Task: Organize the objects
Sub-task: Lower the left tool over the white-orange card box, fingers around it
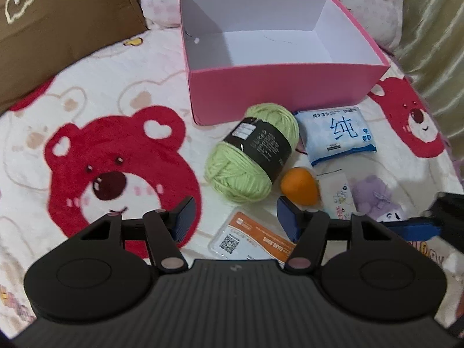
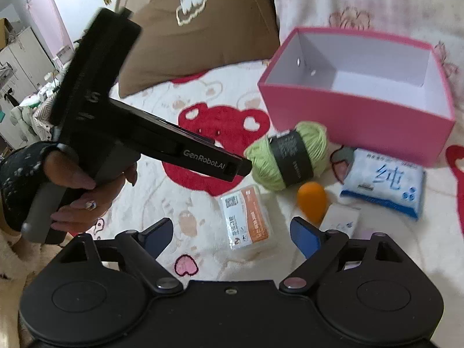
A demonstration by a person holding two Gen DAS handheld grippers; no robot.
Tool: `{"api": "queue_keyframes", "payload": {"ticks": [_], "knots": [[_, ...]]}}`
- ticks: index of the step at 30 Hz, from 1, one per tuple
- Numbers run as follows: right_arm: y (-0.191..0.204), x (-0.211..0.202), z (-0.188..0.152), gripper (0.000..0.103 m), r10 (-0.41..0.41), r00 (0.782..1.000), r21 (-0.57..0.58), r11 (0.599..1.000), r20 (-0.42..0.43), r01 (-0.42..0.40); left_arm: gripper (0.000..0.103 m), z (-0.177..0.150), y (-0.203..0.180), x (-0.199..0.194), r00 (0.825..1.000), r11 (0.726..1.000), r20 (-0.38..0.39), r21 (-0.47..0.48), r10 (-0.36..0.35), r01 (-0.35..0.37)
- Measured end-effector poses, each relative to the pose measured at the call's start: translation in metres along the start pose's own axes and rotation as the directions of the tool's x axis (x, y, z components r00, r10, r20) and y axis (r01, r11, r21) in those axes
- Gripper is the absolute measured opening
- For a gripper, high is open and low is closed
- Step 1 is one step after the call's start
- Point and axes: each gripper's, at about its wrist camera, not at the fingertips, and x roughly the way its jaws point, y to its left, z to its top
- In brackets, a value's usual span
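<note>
Pink box (image 1: 285, 91) sits open on the bed blanket (image 1: 121, 66), white inside, nothing in it; two small holes in its left wall. The loose things lie in a cluster just in front of the box. Green yarn ball (image 1: 251, 152) w/ a dark paper band lies on its side, its far end next to the box's front wall. Right of it, a blue-white wet-wipe pack (image 1: 336, 134), close to the box's front wall. Nearer the camera, an orange egg-shaped sponge (image 1: 300, 185), just beside the yarn. Flat orange-white packet w/ a QR code (image 1: 246, 239) lies nearer still, partly hidden by the left tongs. Right of the sponge: a small white printed packet (image 1: 340, 194), then a purple plush toy (image 1: 377, 200), half hidden.

Left tongs (image 1: 232, 220) hang above the QR packet, blue pads apart, nothing between them, touching nothing. Right tongs (image 2: 232, 235) are spread wide over the blanket near that same packet, also gripping nothing. In the right wrist view a hand (image 2: 84, 191) holds the left tool's handle, the tool's tip pointing toward the yarn.

Blanket is white w/ red bear faces. Brown pillow (image 1: 58, 29) lies left of the box, a pale floral pillow (image 1: 162, 3) behind it.
</note>
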Motion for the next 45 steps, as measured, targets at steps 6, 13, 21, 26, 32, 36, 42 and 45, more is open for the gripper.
{"api": "queue_keyframes", "payload": {"ticks": [6, 13, 21, 26, 32, 36, 42, 45], "knots": [[-0.002, 0.030, -0.004, 0.090, -0.024, 0.999, 0.023, 0.999, -0.044, 0.025, 0.061, -0.020, 0.016, 0.013, 0.999, 0.999, 0.016, -0.016, -0.041, 0.041], [-0.011, 0.054, -0.019, 0.088, -0.035, 0.999, 0.115, 0.993, -0.035, 0.039, 0.058, -0.034, 0.029, 0.031, 0.996, 0.996, 0.002, 0.001, -0.091, 0.091], [-0.018, 0.082, -0.040, 0.087, 0.000, 0.994, 0.233, 0.972, -0.113, 0.027, 0.043, -0.039, 0.030, 0.046, 0.994, 0.995, -0.045, -0.001, -0.104, 0.104], [-0.021, 0.087, -0.043, 0.076, 0.002, 0.995, 0.269, 0.963, -0.102, 0.026, 0.036, -0.038, 0.030, 0.046, 0.995, 0.995, 0.000, 0.007, -0.098, 0.098], [-0.018, 0.088, -0.039, 0.045, -0.063, 0.996, 0.233, 0.969, -0.069, 0.078, 0.040, -0.040, 0.021, 0.048, 0.991, 0.990, 0.007, 0.058, -0.130, 0.130], [-0.007, 0.080, -0.038, 0.035, -0.148, 0.988, 0.150, 0.977, -0.050, 0.154, 0.041, -0.042, 0.024, 0.047, 0.982, 0.983, -0.031, 0.020, -0.184, 0.185], [-0.026, 0.057, -0.037, 0.037, -0.211, 0.977, 0.135, 0.968, -0.033, 0.213, 0.041, -0.048, 0.034, 0.053, 0.931, 0.923, -0.105, -0.204, -0.351, 0.325], [-0.037, 0.049, -0.042, 0.038, -0.206, 0.978, 0.160, 0.966, -0.010, 0.205, 0.041, -0.051, 0.030, 0.054, 0.934, 0.919, -0.107, -0.246, -0.341, 0.307]]}}
